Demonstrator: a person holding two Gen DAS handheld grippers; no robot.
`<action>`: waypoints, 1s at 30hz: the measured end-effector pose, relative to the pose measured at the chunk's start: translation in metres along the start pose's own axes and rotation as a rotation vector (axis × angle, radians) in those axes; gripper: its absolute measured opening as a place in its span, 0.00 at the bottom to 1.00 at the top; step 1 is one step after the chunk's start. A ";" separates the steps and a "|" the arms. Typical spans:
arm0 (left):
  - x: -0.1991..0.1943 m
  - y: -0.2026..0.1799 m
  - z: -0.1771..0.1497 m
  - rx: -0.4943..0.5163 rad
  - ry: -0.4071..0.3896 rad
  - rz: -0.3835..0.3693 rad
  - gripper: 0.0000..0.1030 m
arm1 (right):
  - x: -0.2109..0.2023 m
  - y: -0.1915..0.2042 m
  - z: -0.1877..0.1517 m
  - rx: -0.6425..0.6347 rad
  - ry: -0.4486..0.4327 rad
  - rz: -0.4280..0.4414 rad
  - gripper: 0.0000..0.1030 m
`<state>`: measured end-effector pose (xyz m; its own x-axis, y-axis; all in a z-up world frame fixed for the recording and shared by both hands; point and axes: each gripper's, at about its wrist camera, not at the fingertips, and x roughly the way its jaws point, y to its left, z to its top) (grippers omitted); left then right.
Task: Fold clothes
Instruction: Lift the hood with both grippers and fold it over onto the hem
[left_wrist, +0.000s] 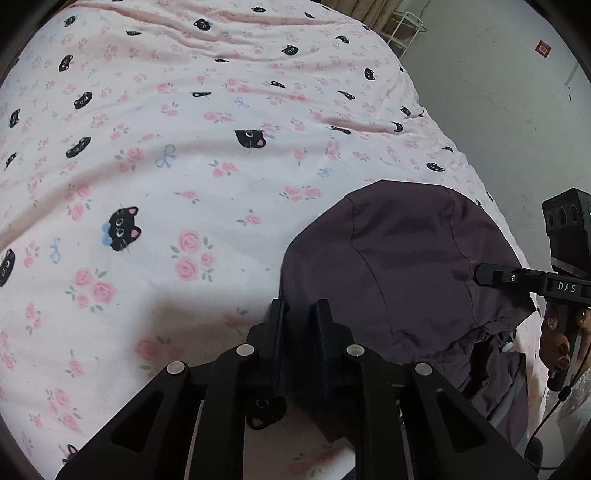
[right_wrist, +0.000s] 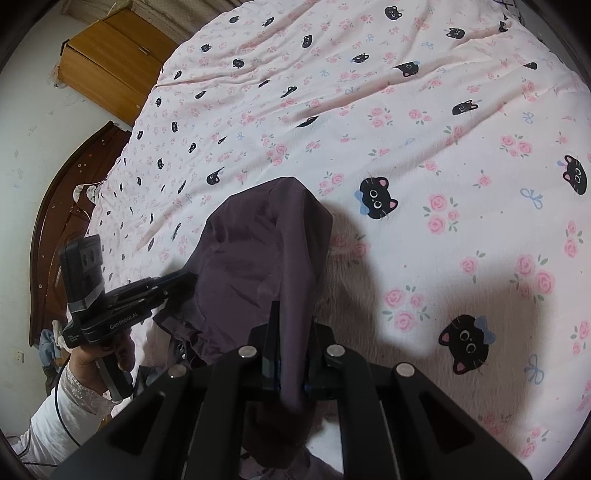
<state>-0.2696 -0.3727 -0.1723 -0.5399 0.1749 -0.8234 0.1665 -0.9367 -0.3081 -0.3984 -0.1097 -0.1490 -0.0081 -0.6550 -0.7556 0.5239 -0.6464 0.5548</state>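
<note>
On the near part of a bed: one pink bedsheet (left_wrist: 192, 177), printed with black cat faces, pink roses and blue bows, creased in long ridges toward the far side.

Item 1, dark purple garment (left_wrist: 406, 266): thin fabric with visible seams, lifted off the sheet and hanging between the two grippers. Its upper part stands as a rounded, tented shape; the lower part bunches and droops toward the near edge of the bed, with a small pale fastener showing among the folds.

Item 2, left gripper (left_wrist: 300, 314): black, two fingers, jaws drawn almost together on an edge of the garment, which passes down between the fingers. In the right wrist view it reaches in from the left and meets the side of the cloth; a hand (right_wrist: 99, 354) in a white lace-cuffed sleeve holds its handle.

Item 3, right gripper (right_wrist: 291, 325): black, jaws nearly closed, with a strip of the purple cloth pinched between the fingers and trailing below them. In the left wrist view its tip touches the right side of the garment.

Surroundings: wooden cabinet (right_wrist: 110, 62) beside the bed's far corner; dark curved wooden bed end (right_wrist: 62, 206); grey floor (left_wrist: 498, 110); white wire rack (left_wrist: 404, 29) near the far edge.
</note>
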 end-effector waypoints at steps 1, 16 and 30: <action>-0.001 -0.003 -0.001 0.012 -0.012 0.007 0.02 | 0.000 0.000 0.000 0.000 0.001 -0.001 0.08; -0.062 -0.025 -0.009 0.126 -0.169 0.010 0.01 | -0.034 0.016 -0.018 -0.081 -0.080 0.041 0.06; -0.138 -0.067 -0.072 0.412 -0.304 0.036 0.01 | -0.087 0.075 -0.096 -0.420 -0.137 -0.029 0.06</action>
<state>-0.1466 -0.3123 -0.0730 -0.7653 0.1018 -0.6356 -0.1167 -0.9930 -0.0185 -0.2771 -0.0636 -0.0750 -0.1253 -0.7031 -0.7000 0.8222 -0.4685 0.3234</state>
